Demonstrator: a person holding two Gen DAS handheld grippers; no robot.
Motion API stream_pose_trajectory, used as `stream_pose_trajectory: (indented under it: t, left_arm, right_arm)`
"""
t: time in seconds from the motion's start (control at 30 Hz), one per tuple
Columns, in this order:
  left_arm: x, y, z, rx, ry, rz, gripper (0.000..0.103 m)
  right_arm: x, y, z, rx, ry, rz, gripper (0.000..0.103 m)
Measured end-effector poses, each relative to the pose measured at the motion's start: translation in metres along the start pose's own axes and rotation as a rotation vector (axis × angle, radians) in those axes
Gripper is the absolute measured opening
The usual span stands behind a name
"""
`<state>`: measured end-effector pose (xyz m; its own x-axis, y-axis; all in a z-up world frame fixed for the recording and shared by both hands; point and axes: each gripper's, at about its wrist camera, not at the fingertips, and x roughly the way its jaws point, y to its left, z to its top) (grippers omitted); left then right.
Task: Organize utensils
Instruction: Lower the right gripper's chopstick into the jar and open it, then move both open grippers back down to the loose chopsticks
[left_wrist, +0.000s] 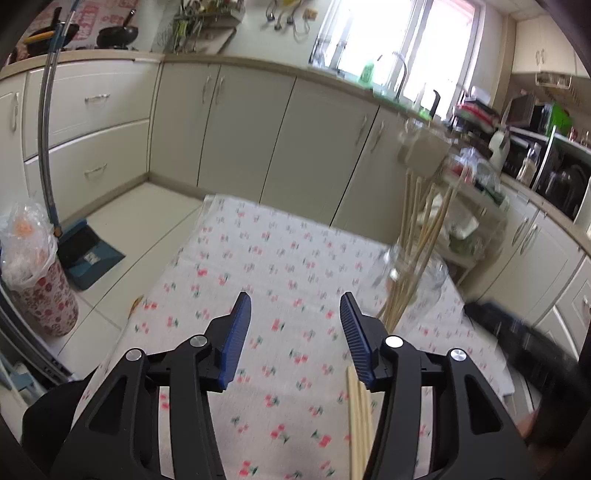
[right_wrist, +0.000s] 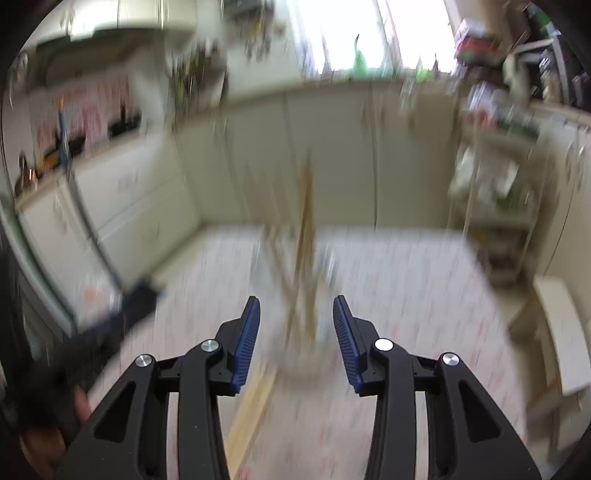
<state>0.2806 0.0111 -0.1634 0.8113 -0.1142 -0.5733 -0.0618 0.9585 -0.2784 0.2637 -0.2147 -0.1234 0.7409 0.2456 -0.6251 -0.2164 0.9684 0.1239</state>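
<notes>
A clear glass jar (left_wrist: 413, 273) stands on the flowered tablecloth (left_wrist: 280, 258) with several pale wooden chopsticks (left_wrist: 421, 221) upright in it. Loose chopsticks (left_wrist: 358, 417) lie flat on the cloth just under my left gripper's right finger. My left gripper (left_wrist: 295, 297) is open over the cloth, with nothing between its blue pads. The right wrist view is heavily blurred. In it my right gripper (right_wrist: 295, 306) is open, and the jar (right_wrist: 299, 280) stands ahead in line with the gap, clear of the pads. The loose chopsticks (right_wrist: 251, 402) lie below its left finger.
Cream kitchen cabinets (left_wrist: 258, 133) run behind the table. On the floor at the left are a plastic-lined floral bin (left_wrist: 37, 280) and a blue dustpan (left_wrist: 90, 258). A cluttered shelf rack (left_wrist: 469, 206) stands beyond the table's right corner.
</notes>
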Motion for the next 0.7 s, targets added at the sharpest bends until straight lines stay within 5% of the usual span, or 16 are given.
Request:
stream_pose_trajectory:
  t: [0.23,0.7]
  left_arm:
    - [-0.005,0.006,-0.029,0.043,0.13,0.049,0.054]
    - [-0.022,0.017,-0.046,0.055,0.208,0.062,0.063]
  right_arm:
    - [0.021,0.018,-0.06,0.006,0.211,0.003,0.039]
    - [0.046,0.035,-0.069,-0.035,0.278,-0.032,0.03]
